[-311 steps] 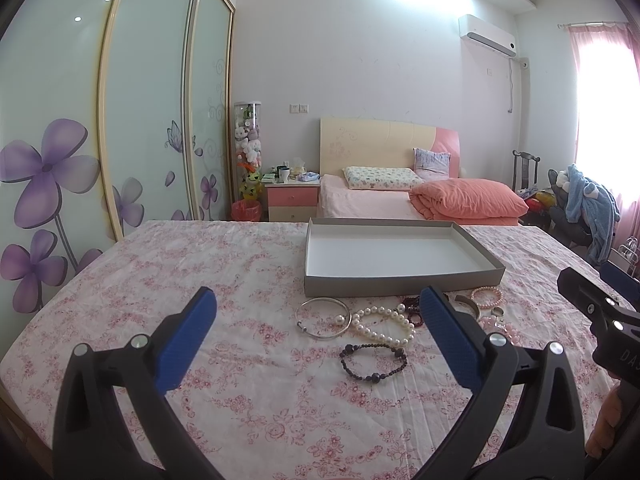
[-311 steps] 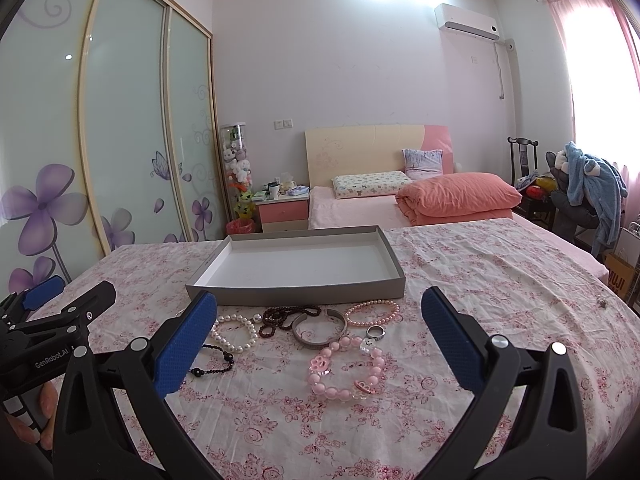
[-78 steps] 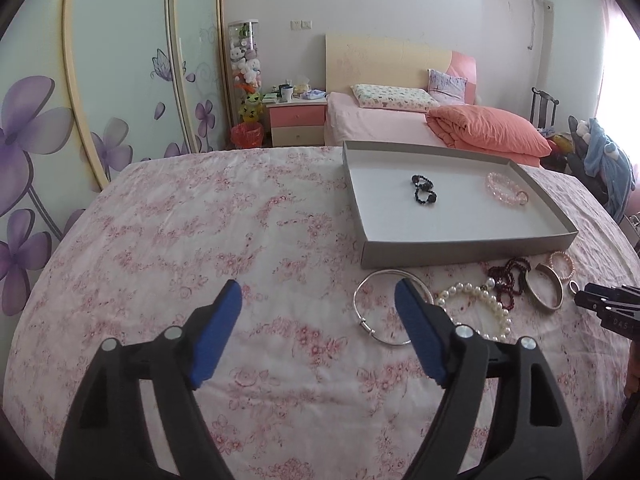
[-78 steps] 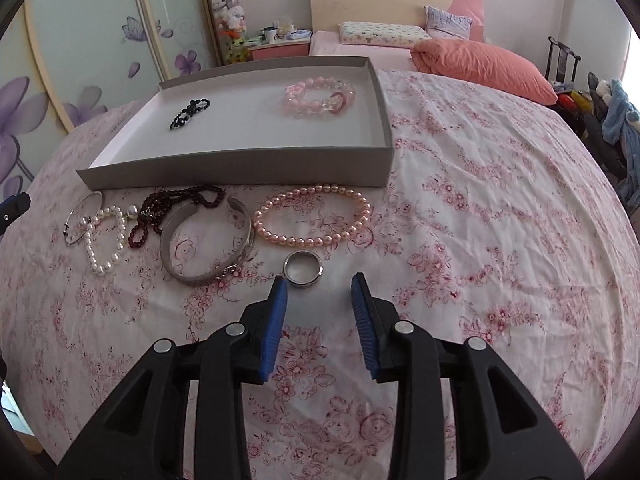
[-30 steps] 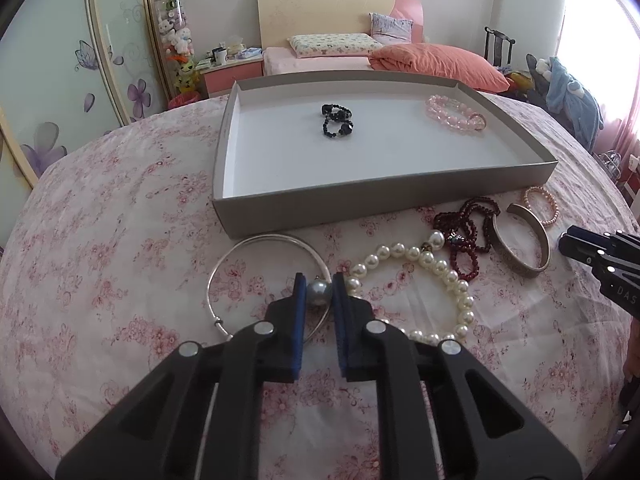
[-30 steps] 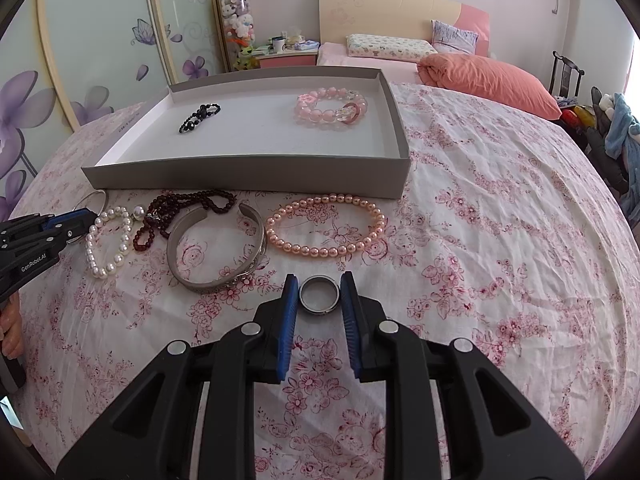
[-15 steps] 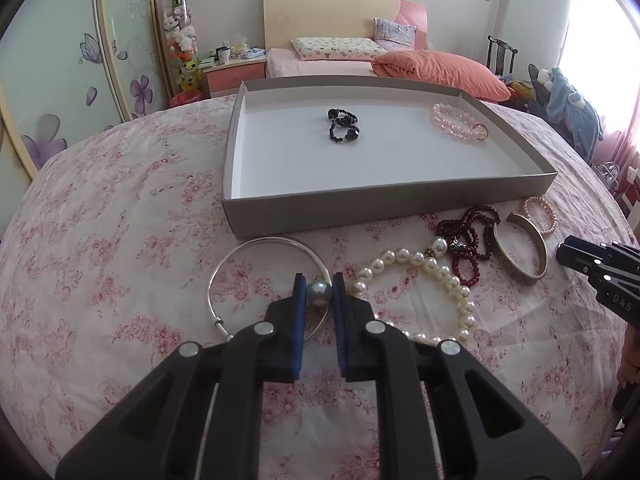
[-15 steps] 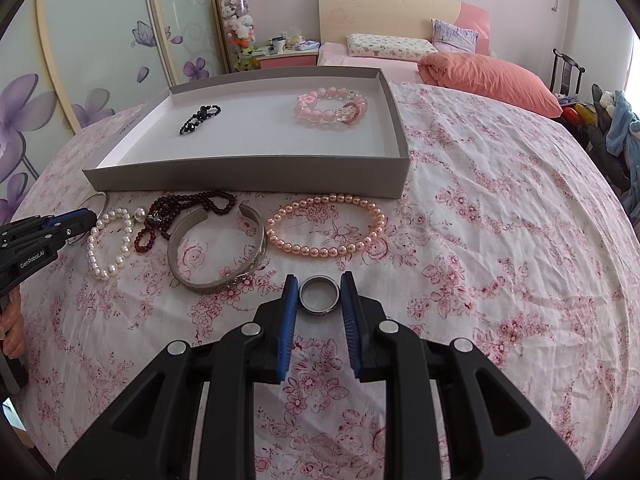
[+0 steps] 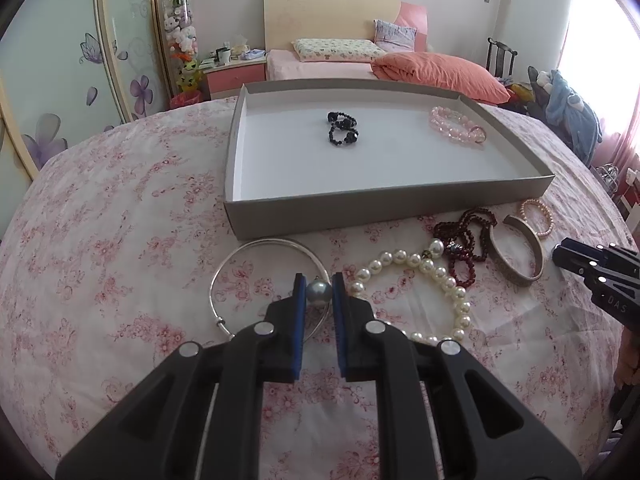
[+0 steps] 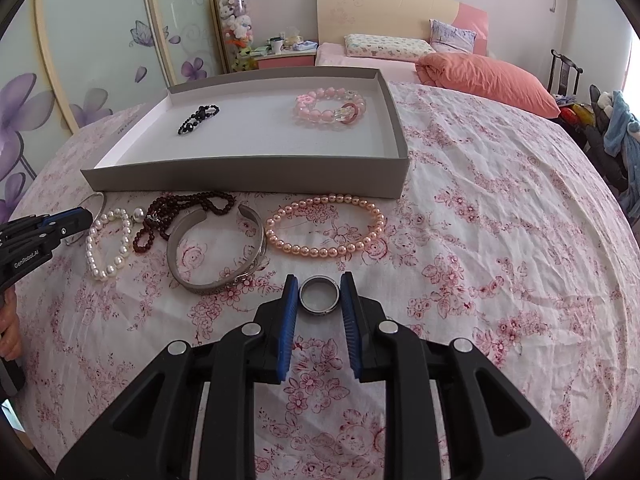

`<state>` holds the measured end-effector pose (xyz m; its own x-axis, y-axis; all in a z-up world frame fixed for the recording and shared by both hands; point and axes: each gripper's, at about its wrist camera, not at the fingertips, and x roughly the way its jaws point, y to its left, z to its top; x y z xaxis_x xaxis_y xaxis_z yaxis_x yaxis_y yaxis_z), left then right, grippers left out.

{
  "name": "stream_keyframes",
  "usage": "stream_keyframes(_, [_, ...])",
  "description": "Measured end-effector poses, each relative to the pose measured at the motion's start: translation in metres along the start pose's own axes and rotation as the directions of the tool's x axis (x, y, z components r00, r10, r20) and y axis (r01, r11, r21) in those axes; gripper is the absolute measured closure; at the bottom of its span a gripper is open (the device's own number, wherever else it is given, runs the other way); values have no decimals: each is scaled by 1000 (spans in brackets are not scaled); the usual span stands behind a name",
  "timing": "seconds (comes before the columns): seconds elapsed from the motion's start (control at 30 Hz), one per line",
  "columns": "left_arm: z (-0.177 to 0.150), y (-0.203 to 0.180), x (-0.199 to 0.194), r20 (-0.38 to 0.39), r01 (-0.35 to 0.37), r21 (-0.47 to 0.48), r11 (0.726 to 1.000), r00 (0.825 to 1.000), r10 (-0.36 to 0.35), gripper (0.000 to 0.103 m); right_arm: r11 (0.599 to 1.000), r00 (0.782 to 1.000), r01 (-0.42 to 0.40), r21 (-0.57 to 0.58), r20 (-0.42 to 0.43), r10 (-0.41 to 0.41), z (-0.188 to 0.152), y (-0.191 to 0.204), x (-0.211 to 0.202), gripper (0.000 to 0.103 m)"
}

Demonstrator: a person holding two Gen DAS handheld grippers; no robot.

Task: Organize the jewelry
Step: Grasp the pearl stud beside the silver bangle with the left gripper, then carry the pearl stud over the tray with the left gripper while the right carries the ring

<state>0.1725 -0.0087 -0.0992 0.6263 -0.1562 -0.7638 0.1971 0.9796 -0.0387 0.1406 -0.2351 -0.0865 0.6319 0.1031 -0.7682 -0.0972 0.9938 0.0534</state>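
A grey tray (image 10: 248, 178) sits in the upper middle of the frame on a floral bedspread (image 10: 500, 240), holding two bracelets: one black (image 10: 198, 119), one pink (image 10: 330, 109). Along its front wall lie four more pieces: a white pearl bracelet (image 10: 108, 242), dark red beads (image 10: 176, 212), a metal cuff (image 10: 218, 252) and a peach pearl bracelet (image 10: 326, 230). Bottom centre, the right gripper (image 10: 319, 300) pinches a steel ring (image 10: 319, 294), jaws narrow. The left gripper (image 9: 319, 294) pinches the ball of a thin silver bangle (image 9: 256, 258), jaws nearly together
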Motion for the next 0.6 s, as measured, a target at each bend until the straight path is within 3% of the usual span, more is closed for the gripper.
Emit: stream_keyframes(0.6, [-2,-5,-27,50,-31,-32,999,998,33,89,999,995,-51,-7,84,51,2,29,-27,80])
